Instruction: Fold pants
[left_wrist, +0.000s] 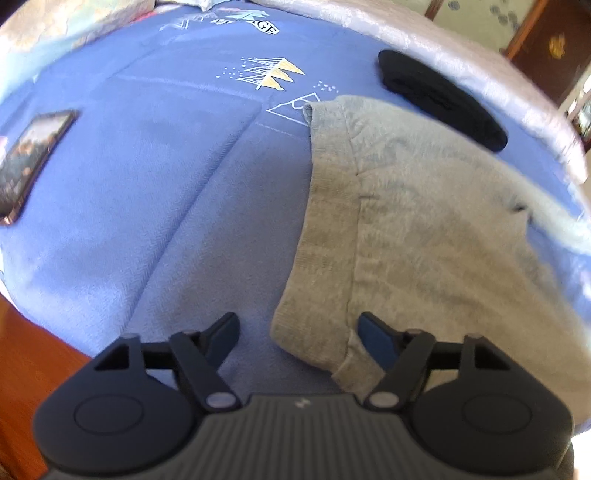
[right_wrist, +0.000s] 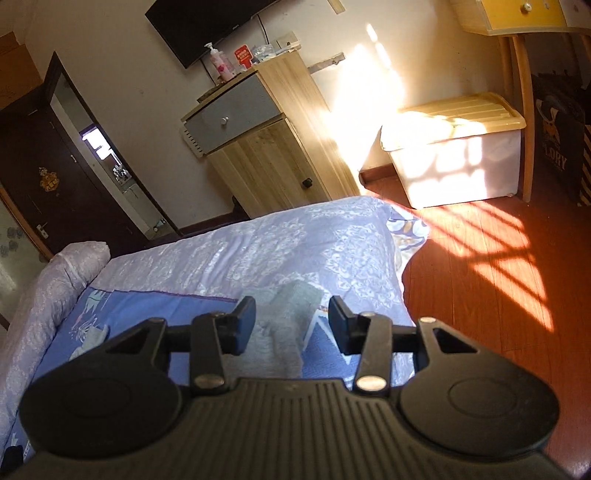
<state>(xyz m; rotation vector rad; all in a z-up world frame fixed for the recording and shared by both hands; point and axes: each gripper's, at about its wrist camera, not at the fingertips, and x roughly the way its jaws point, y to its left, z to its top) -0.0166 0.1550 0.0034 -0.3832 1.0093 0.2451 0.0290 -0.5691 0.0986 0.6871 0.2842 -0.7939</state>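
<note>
Clearly soft, light, limp grey pants (left_wrist: 406, 221); grab folded edge. Left gripper (left_wrist: 297, 332) and right gripper (right_wrist: 291, 314) both parted, empty.

The pants (left_wrist: 406, 229) lie on the blanket (left_wrist: 166, 221) on the bed (right_wrist: 295, 240). A dark garment (left_wrist: 439, 96) lies just behind them; a phone (left_wrist: 29, 158) lies well to their left.
</note>
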